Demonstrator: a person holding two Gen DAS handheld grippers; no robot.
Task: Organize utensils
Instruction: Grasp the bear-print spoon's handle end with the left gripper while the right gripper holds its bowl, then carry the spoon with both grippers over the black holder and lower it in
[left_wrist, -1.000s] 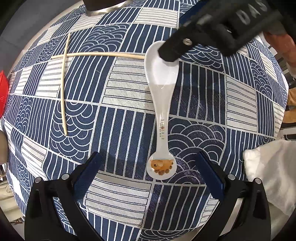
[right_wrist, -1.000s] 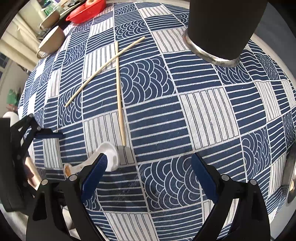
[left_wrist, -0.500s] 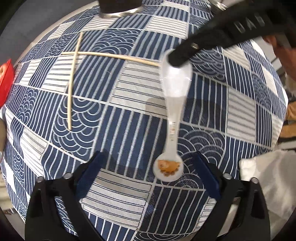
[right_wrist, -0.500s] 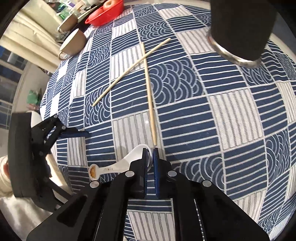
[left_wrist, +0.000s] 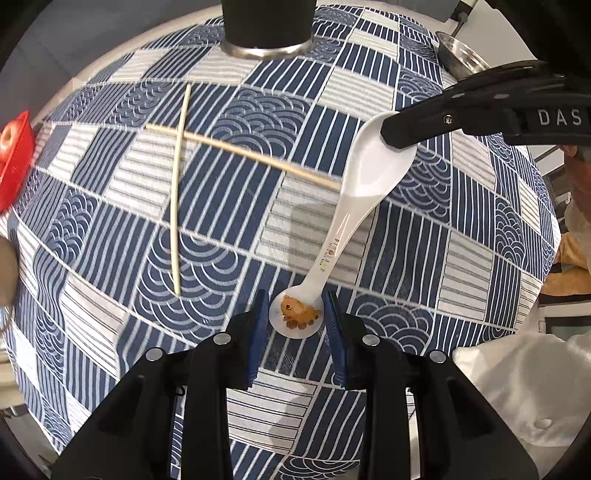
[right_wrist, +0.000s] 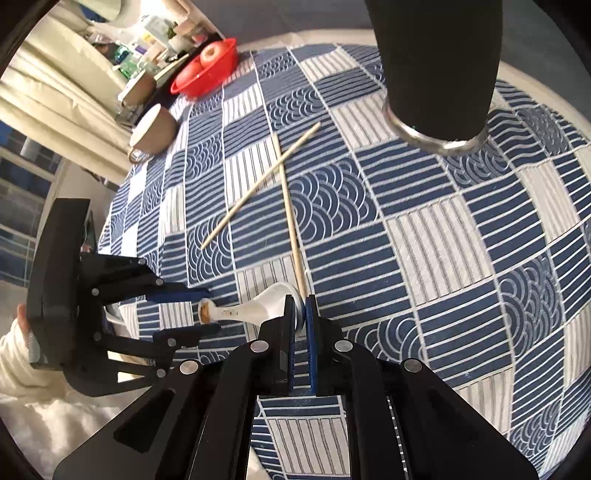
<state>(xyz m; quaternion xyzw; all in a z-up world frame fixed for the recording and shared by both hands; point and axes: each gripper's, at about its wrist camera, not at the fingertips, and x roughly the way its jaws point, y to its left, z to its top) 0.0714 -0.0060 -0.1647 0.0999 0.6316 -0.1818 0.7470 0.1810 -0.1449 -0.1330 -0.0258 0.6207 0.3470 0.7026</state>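
So the whole thing hinges on the white ceramic soup spoon being strung between both grippers, long axis running from one to the other. Going left to right in the left wrist view: a pair of pale wooden chopsticks lies crossed on the blue-and-white patchwork tablecloth, and one of them points its tip right at the spoon's bowl. Then the left gripper sits around the round handle end, the bit with a little orange cartoon critter printed on it. Its jaws are closing with that end between them, but I still see a sliver of gap on each side, so I wouldn't call it gripped yet. Over at the right, the right gripper is clenched tight on the rim of the spoon's bowl.

The spoon looks raised off the cloth at the bowl end, tilted down toward the handle. It's glossy and smooth, probably slippery, with tiny lettering down the stem.

My guess is the tall black cylindrical holder with a metal base ring at the far edge is where it's headed.
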